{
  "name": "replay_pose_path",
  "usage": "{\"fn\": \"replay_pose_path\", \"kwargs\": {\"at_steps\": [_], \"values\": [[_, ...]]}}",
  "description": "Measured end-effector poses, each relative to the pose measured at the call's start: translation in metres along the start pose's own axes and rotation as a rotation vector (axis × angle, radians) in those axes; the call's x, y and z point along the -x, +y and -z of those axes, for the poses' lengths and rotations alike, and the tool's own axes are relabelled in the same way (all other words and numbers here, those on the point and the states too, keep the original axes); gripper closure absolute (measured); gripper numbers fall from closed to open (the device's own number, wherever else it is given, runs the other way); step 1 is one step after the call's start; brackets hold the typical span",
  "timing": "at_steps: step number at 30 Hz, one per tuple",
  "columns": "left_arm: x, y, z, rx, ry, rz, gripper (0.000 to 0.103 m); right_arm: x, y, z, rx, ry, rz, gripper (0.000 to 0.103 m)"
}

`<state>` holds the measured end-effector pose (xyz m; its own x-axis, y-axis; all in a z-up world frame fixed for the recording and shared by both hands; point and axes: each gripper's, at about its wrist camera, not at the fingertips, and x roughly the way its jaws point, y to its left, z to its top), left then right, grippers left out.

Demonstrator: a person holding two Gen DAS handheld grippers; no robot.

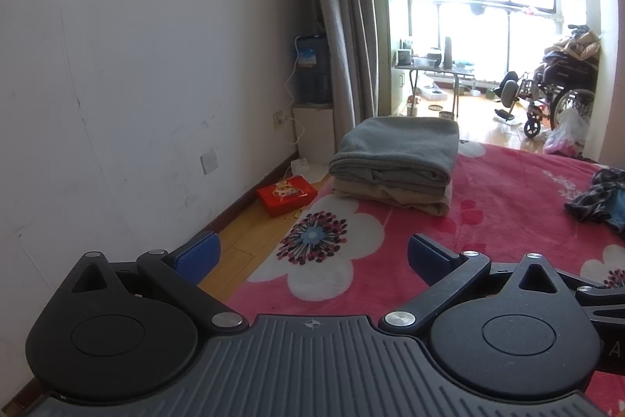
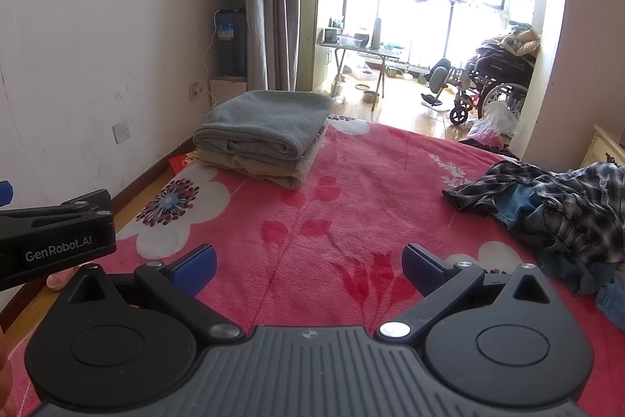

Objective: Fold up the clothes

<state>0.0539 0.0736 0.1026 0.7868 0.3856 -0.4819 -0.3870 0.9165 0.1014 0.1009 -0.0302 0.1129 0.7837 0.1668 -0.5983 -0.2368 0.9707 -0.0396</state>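
A pile of unfolded clothes (image 2: 562, 213), plaid shirt and blue denim, lies on the right of the pink flowered bed cover (image 2: 351, 206); its edge shows in the left wrist view (image 1: 599, 198). A folded stack (image 2: 261, 135), grey on top of beige, sits at the bed's far left corner, also in the left wrist view (image 1: 394, 163). My left gripper (image 1: 312, 256) is open and empty above the bed's left edge. My right gripper (image 2: 308, 266) is open and empty above the middle of the bed. The left gripper's body (image 2: 54, 241) shows at the left of the right wrist view.
A white wall runs along the left with a wooden floor strip (image 1: 242, 241) and a red box (image 1: 285, 198) beside the bed. A water dispenser (image 1: 312, 73) and grey curtain (image 1: 343, 26) stand at the corner. A folding table (image 2: 359, 53) and wheelchair (image 2: 488, 81) stand beyond.
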Motion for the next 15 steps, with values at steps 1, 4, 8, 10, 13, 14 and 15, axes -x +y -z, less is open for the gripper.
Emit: {"fn": "replay_pose_path", "kwargs": {"at_steps": [1, 4, 8, 10, 13, 14, 15], "values": [[-0.0003, 0.0003, 0.0, 0.001, 0.0, 0.0, 0.0, -0.0002, 0.0002, -0.0002, 0.0, 0.001, 0.0, 0.0], [-0.0004, 0.0011, 0.0001, 0.001, -0.001, -0.001, 0.0, -0.0007, 0.0008, -0.0004, -0.001, 0.003, 0.002, 0.0], [-0.0008, 0.0019, 0.0002, 0.0, 0.0, -0.001, 0.0, -0.0011, 0.0016, -0.0003, -0.003, 0.004, 0.004, 0.0], [-0.001, 0.0025, 0.0, 0.0, 0.001, -0.001, 0.0, -0.0014, 0.002, -0.0005, -0.005, 0.007, 0.005, 0.0], [-0.0013, 0.0035, -0.0005, 0.002, 0.001, -0.001, 0.0, -0.0018, 0.0027, -0.0003, -0.006, 0.009, 0.006, 0.0], [-0.0014, 0.0039, -0.0007, 0.003, 0.002, -0.002, 0.0, -0.002, 0.0027, -0.0004, -0.006, 0.01, 0.007, 0.0], [-0.0015, 0.0043, -0.0008, 0.003, 0.001, -0.002, 0.0, -0.0022, 0.0028, -0.0005, -0.006, 0.011, 0.009, 0.0]]}}
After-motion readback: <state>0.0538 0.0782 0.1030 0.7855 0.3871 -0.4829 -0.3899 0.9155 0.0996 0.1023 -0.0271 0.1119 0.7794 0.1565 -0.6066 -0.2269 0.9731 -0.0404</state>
